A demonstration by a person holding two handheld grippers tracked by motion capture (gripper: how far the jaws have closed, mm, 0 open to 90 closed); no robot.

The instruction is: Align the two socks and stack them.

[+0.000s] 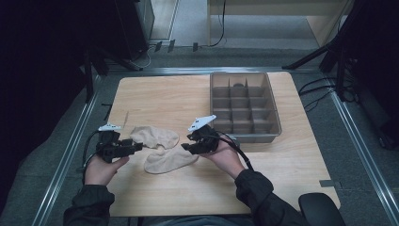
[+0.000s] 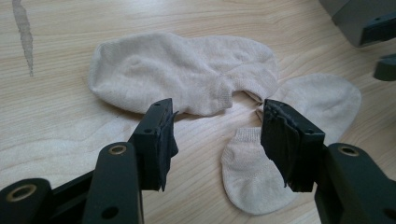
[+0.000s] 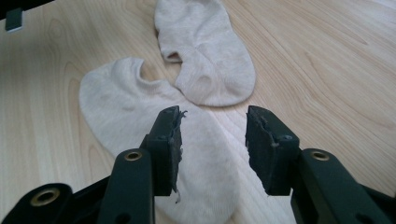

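Grey divided tray [image 1: 270, 133] sits on the far right part of the wooden table [image 1: 155, 99], beyond the right gripper [image 1: 189, 142], well apart from the socks. One small dark item in a far compartment, too small to identify. Nothing lies between either gripper and the socks.

Two beige low-cut socks lie flat mid-table between the grippers. The far sock [image 1: 155, 136] is nearer the left gripper [image 1: 137, 146]; the near sock [image 1: 169, 160] runs toward the right gripper. Their open ends meet, touching or overlapping.

Left gripper view: jaws apart, empty, pointing at the near sock's [image 2: 252, 175] end, with the far sock [image 2: 187, 70] beyond; a grey streak on the table at upper left. Right gripper view: jaws apart, above the near sock [image 3: 140, 107], pads not pressing it; far sock [image 3: 205, 51] behind.
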